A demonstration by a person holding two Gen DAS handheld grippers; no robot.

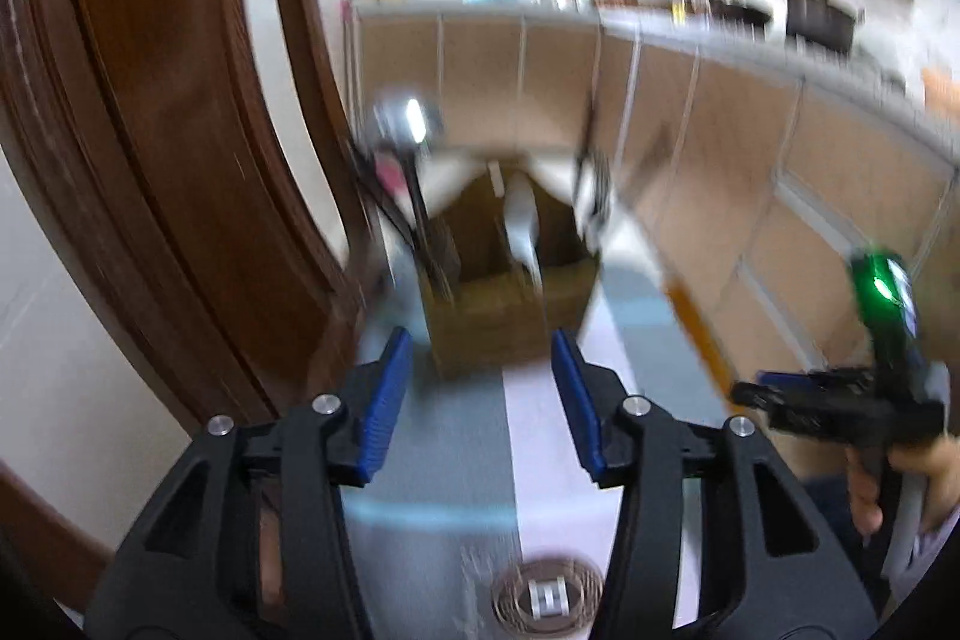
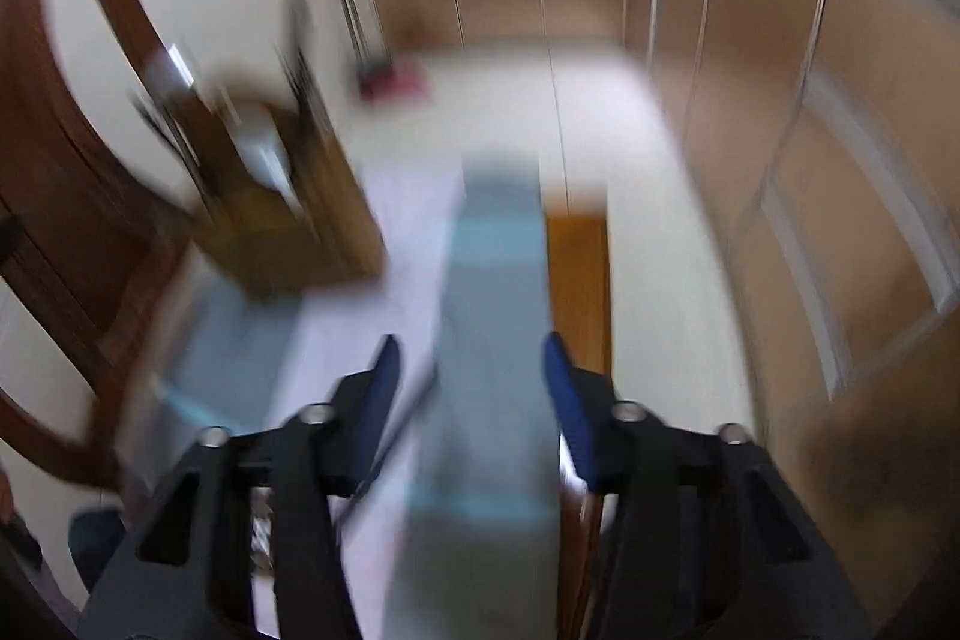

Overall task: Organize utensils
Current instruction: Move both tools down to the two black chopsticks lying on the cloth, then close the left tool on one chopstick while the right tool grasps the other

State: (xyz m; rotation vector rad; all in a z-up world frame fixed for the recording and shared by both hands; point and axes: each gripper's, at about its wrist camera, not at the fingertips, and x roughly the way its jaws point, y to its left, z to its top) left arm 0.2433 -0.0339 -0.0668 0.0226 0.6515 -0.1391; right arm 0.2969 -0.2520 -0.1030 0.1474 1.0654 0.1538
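Note:
A brown utensil box (image 1: 510, 316) stands on the striped tablecloth just beyond my left gripper (image 1: 482, 340), which is open with nothing between its blue pads. From the box rise a steel ladle (image 1: 408, 118), a white spoon (image 1: 521, 220) and a dark utensil (image 1: 591, 172). In the blurred right wrist view the box (image 2: 288, 232) sits to the upper left. My right gripper (image 2: 471, 346) hangs open over the cloth. A thin dark stick (image 2: 402, 424) runs beside its left finger, too blurred to name. The right gripper (image 1: 750, 391) also shows at the left wrist view's right edge, held by a hand.
A dark wooden chair back (image 1: 180, 148) curves along the left, close to the box. A round woven coaster (image 1: 546, 598) lies on the cloth near the front. The table's bare wooden edge (image 2: 579, 292) shows on the right. Beyond it run kitchen cabinets (image 1: 720, 148) with a cluttered counter.

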